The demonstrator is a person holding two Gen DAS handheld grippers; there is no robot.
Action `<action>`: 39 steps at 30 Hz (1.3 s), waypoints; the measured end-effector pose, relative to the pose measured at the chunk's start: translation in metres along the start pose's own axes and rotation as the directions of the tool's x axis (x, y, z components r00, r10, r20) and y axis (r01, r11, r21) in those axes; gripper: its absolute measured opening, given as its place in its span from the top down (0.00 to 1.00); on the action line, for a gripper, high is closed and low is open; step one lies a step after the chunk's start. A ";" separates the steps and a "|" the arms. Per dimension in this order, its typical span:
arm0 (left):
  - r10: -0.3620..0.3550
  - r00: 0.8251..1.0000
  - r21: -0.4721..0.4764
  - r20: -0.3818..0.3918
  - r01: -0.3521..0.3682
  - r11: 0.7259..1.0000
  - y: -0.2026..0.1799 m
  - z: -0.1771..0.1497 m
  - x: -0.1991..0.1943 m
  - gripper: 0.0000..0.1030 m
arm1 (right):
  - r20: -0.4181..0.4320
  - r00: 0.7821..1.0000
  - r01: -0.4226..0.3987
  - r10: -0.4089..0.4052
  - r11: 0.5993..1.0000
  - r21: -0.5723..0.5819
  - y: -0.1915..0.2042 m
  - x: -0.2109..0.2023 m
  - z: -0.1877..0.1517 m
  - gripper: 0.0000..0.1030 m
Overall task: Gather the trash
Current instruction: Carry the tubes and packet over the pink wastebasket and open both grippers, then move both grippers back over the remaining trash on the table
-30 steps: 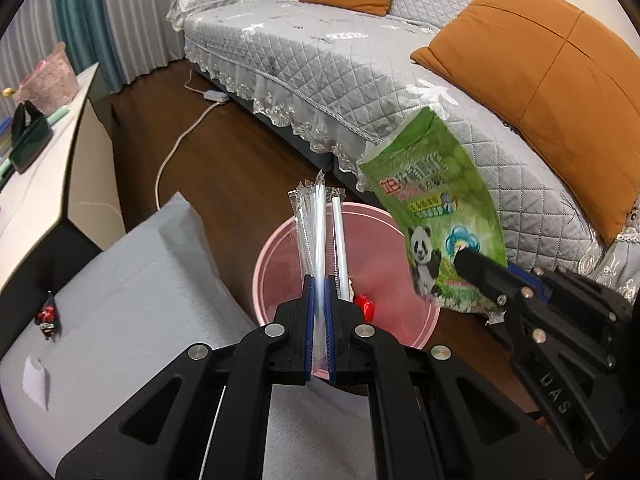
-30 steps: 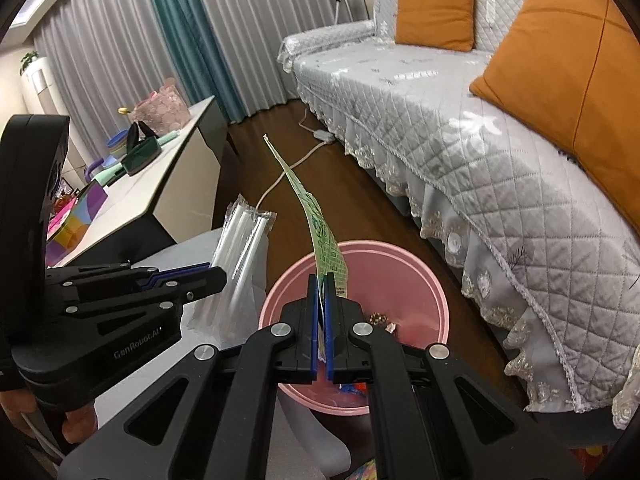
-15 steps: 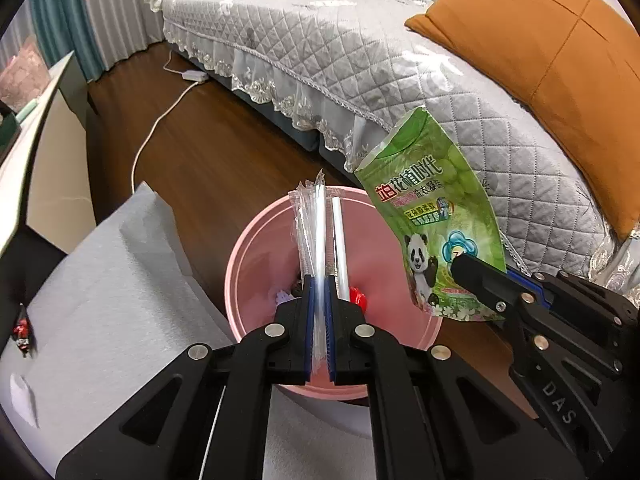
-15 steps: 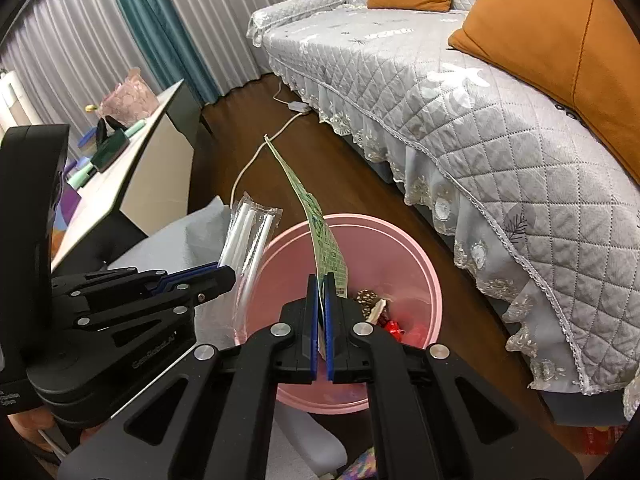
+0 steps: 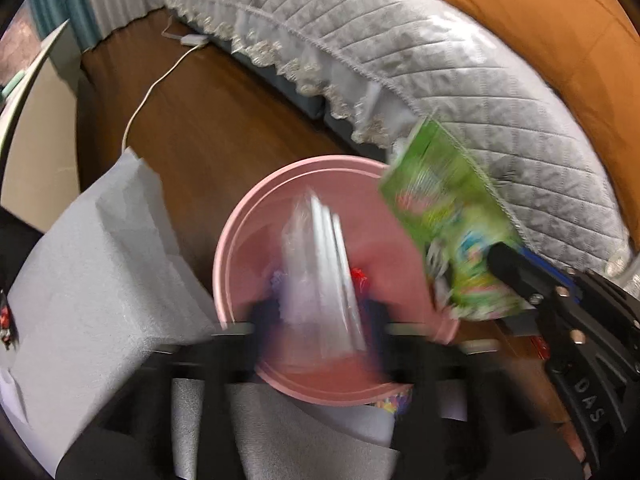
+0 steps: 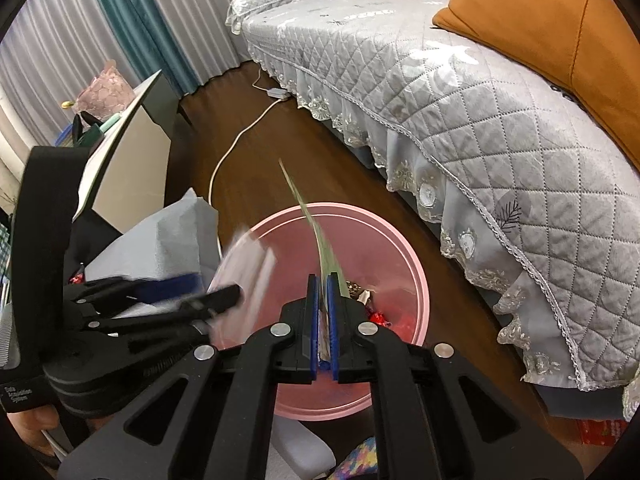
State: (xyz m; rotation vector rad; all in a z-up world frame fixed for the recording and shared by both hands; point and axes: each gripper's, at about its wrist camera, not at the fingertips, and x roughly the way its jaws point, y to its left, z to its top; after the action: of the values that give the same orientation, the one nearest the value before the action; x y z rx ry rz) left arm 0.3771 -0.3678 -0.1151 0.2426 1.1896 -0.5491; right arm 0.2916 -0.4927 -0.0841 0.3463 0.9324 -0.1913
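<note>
A pink bin (image 5: 248,240) (image 6: 404,248) stands on the wood floor by the sofa, with red wrappers inside. My left gripper (image 5: 320,312) is over its near rim, blurred, with its jaws spread apart; a clear packet of straws (image 5: 320,248) (image 6: 244,260) is between them, over the bin. In the right wrist view the left gripper (image 6: 216,292) is at the bin's left rim. My right gripper (image 6: 323,300) is shut on a green snack bag (image 6: 316,236) (image 5: 448,216), held above the bin's right side.
A grey quilted sofa (image 6: 460,92) with orange cushions (image 6: 540,12) runs along the right. A white cable (image 6: 236,140) lies on the floor. A grey foam sheet (image 5: 92,264) covers the left. A cabinet (image 6: 124,160) with items stands far left.
Both grippers moved closer over the bin. My left gripper's jaws have spread from shut, and the straw packet now sits loose and blurred between them. The right gripper still holds the green bag.
</note>
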 end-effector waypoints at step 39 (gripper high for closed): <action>0.403 0.881 -0.351 0.246 -0.307 0.885 0.133 -0.177 -0.212 0.19 | 0.193 0.941 -0.235 0.277 0.948 -0.213 0.117 -0.097 -0.035 0.06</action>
State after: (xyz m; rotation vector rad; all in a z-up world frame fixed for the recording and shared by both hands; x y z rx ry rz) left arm 0.2479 -0.1155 0.0025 0.1025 0.8722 -0.0656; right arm 0.2447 -0.3704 0.0001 0.2637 0.6701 0.0977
